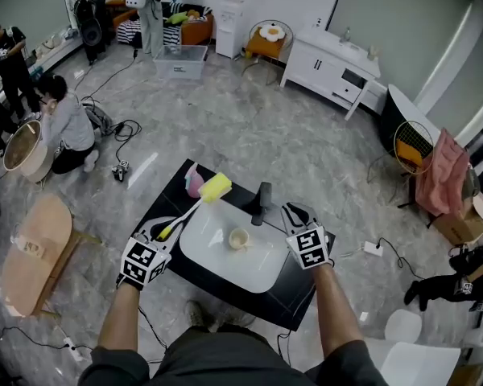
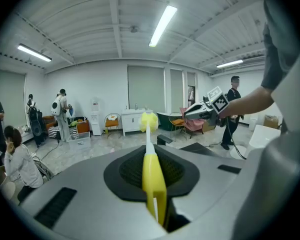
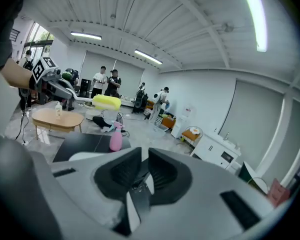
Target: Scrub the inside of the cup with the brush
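White basin holds cup, brush by left rim, open floor around

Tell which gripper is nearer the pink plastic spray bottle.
Left. The left gripper, holding a yellow brush, sits below-left of the pink spray bottle; the right gripper is across the white basin.

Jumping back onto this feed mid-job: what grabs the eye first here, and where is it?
First, the yellow-handled brush with a yellow sponge head, clamped in the left gripper, its head above the far edge of the black table. Next, the small cream cup, standing alone in the middle of the white basin; the right gripper to its right holds nothing, jaws nearly together.
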`<state>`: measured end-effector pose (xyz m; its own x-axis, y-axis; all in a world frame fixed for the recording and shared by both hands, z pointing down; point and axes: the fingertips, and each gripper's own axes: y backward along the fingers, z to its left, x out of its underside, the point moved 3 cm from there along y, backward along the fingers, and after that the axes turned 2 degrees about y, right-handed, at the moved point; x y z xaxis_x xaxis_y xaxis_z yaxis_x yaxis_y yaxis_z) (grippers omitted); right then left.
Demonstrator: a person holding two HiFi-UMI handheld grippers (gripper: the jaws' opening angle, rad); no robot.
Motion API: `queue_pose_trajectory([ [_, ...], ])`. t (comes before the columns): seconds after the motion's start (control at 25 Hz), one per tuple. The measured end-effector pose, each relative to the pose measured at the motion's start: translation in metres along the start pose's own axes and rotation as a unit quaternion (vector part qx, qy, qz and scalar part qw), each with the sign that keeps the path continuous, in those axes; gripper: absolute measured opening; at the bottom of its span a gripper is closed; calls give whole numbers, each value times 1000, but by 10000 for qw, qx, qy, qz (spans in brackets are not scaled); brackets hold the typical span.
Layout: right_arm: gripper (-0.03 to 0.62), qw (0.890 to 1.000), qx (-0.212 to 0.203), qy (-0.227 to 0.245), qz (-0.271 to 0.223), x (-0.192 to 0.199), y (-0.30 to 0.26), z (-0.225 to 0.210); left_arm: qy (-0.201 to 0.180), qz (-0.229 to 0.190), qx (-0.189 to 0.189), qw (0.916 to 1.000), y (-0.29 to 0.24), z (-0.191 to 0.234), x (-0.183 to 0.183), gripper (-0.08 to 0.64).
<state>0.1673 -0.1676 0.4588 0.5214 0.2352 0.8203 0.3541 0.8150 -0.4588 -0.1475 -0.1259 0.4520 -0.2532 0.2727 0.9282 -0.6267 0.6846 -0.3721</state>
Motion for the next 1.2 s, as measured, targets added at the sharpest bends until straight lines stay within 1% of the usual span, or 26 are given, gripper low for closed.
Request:
queue_pose_trajectory([
  [0.2,5,9991,245,-28,-334,-24,21,-5,-115,-150,11,9998,6,-7,-18,35],
  [0.44,2,9969,426,-116,-658,-48,39,-10,-143,-295,35,9995,12,-9,-30,34],
  [0.64,2,9935,591,-272,-936,-59,53,-16,-141,-335,15,9993,13,-11,-35,34],
  [0.76,2,9923,640,-369,-996,-59,57,-17,-143,-370,28,9992,12,-11,-37,34],
  [1.2,0,9907,703,-478,-1066,-60,64,-18,-138,-391,75,9991,10,-13,-41,34],
])
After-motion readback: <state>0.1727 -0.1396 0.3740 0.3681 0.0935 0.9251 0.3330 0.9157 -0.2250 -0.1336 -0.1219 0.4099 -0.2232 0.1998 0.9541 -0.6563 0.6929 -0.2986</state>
